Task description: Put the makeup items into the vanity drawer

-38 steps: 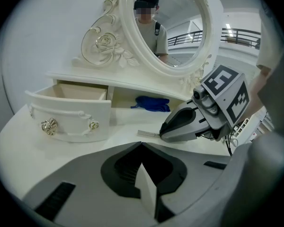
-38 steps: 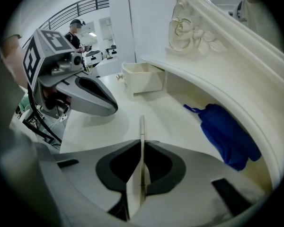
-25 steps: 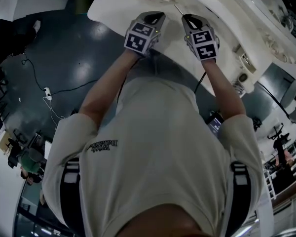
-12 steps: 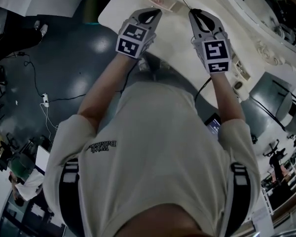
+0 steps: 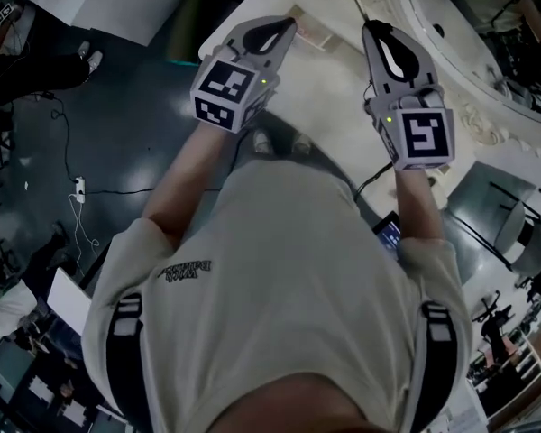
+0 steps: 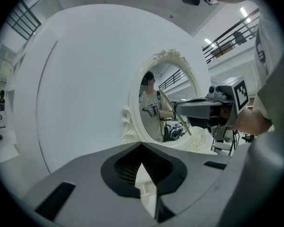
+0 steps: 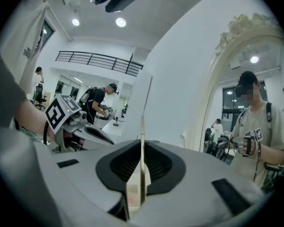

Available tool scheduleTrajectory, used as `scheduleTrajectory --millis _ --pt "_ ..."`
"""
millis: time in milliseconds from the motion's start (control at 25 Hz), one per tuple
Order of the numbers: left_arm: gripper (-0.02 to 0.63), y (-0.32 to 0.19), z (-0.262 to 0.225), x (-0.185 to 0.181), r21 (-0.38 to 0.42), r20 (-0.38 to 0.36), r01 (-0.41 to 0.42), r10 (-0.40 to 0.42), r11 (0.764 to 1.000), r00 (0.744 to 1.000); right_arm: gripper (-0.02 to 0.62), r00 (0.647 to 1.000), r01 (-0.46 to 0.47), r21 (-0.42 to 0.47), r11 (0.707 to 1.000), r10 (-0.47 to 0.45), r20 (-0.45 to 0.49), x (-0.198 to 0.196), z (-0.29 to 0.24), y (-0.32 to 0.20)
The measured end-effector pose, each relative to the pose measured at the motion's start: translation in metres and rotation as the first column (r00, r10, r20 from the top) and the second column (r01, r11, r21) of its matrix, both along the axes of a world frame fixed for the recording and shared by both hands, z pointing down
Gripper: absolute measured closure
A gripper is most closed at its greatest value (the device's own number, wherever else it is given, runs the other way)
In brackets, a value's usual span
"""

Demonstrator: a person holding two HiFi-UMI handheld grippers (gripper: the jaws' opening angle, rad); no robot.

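Head view looks down on a person's two forearms stretched forward side by side over the white desk (image 5: 334,70), the left tool (image 5: 287,25) clenched on nothing, the right tool (image 5: 371,29) pinching a thin pale makeup stick (image 7: 142,141) that points toward the oval mirror (image 5: 460,25).

No legible txt, shirt print (image 5: 185,270) upside down & too small to read, b/w square markers (image 5: 225,93) pattern only

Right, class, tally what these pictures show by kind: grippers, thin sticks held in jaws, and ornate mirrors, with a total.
Grippers: 2, left gripper and right gripper
Thin stick: 1
Ornate mirror: 1
Total: 4
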State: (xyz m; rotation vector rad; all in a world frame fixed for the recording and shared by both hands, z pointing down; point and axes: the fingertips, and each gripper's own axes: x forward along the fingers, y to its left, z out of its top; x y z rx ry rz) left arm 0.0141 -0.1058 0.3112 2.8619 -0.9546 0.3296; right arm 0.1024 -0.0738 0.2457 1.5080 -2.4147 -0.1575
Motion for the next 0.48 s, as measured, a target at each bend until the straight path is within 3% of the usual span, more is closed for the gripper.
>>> scheduleTrajectory --millis 280,480 --pt "0.592 0.012 -0.084 -0.026 0.189 -0.059 0.057 -0.046 0.98 0.997 0.566 0.991 0.075 0.147 0.986 -0.09 0.097 -0.029 -0.062 0.014" --pt "0.592 0.031 -0.103 -0.045 0.227 -0.078 0.097 -0.081 0.969 0.994 0.566 0.982 0.104 0.213 0.972 -0.134 0.135 -0.043 -0.085 0.037"
